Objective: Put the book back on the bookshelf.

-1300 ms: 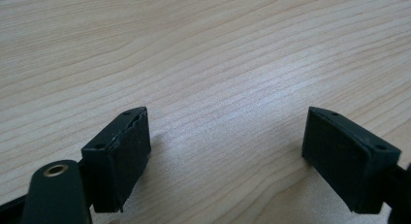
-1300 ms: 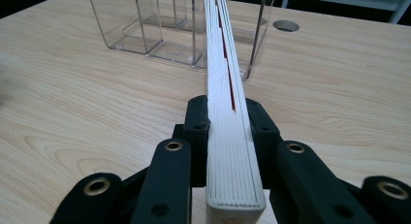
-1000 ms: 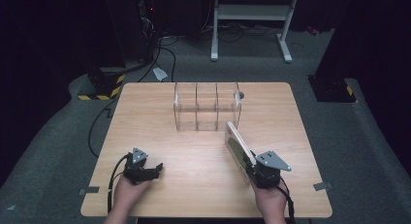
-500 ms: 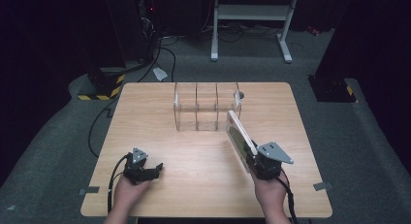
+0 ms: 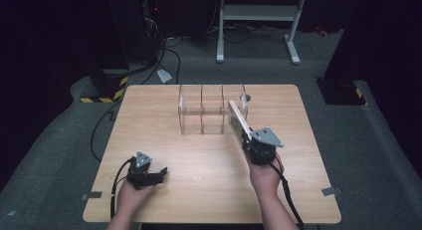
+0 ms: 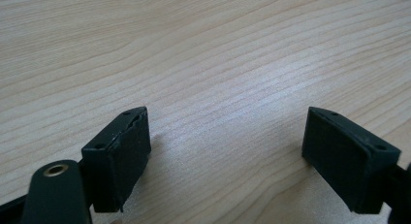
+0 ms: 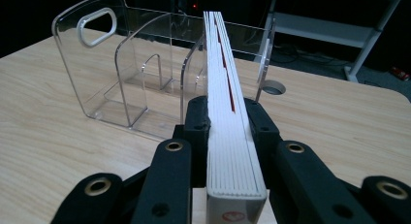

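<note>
The right gripper [image 5: 247,136] has its jaws clamped on the lower edge of a thin white book [image 7: 225,103], held on edge at the desk's [image 5: 149,120] centre-right and pointing toward 11 o'clock at the clear acrylic file rack [image 5: 211,109], which stands at the desk's 12 o'clock. The rack's three upright compartments hold nothing, and the book's far end is just beside its right-hand wall, outside it as far as the views show. The left gripper [image 5: 158,174] rests at the desk's 7 o'clock corner, jaws spread wide over bare wood with nothing between them.
</note>
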Demonstrator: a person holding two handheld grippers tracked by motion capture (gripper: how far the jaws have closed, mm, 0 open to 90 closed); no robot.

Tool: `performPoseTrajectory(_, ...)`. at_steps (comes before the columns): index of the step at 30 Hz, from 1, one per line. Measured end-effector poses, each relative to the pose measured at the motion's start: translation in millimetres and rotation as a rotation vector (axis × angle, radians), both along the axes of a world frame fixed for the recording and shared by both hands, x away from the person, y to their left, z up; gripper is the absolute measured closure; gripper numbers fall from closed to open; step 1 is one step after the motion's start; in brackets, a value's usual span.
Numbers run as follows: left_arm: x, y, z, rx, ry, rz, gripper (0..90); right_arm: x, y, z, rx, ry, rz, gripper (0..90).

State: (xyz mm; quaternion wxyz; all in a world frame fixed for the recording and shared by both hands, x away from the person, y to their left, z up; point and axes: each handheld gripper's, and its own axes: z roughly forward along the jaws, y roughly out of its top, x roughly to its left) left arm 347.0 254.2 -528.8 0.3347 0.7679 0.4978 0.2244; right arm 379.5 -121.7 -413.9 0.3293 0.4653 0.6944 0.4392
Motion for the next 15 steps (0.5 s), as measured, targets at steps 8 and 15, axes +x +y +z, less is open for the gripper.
performPoseTrajectory(8,0.2,-0.2,-0.3,-0.006,-0.003,0.001,17.8,26.9,7.1,-1.3,-0.006,0.001,-0.036,75.6)
performPoseTrajectory(15,0.6,0.3,-0.2,-0.005,-0.003,-0.004,17.8,46.0,21.1,-4.6,-0.03,-0.015,-0.056,75.6)
